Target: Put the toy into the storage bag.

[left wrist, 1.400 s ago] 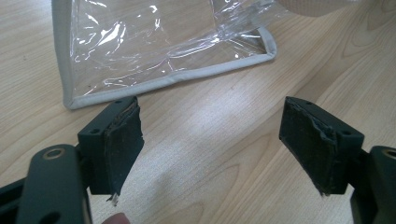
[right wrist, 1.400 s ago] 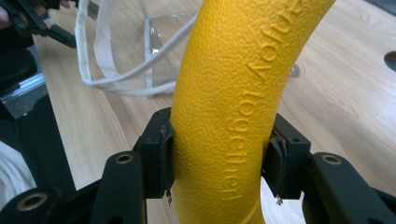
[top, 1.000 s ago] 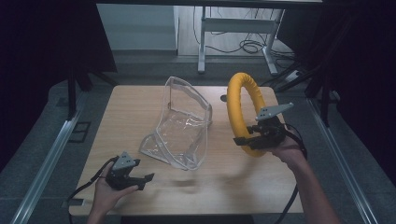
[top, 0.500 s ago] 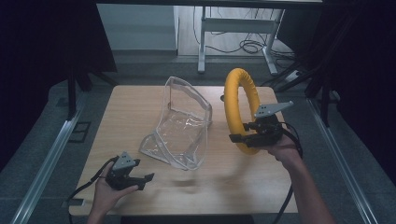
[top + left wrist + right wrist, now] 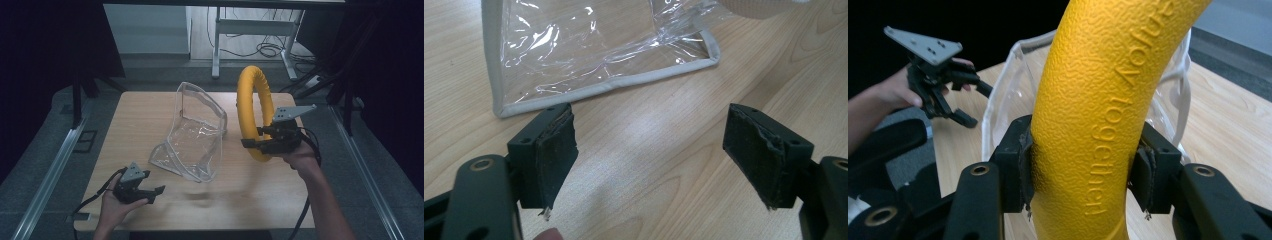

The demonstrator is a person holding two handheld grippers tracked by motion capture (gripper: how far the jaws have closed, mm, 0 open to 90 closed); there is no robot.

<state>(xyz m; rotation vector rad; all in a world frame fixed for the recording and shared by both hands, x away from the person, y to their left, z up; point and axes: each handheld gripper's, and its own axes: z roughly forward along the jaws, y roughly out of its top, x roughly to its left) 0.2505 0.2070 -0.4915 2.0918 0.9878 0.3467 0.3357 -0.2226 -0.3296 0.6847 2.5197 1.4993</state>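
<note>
Right gripper view: fingers (image 5: 1017, 160) clamp the yellow ring (image 5: 1103, 115), while the left gripper (image 5: 651, 150) gapes wide, empty.

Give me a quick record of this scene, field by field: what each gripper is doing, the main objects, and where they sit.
right gripper: shut on the yellow ring, held upright above the table
left gripper: open, nothing between its jaws, low over the near left of the table
clear plastic bag: mid-table, standing open, between the two grippers
ring marking: raised lettering reading "together" in the right gripper view
bag edge: pale piping along its seams
</note>
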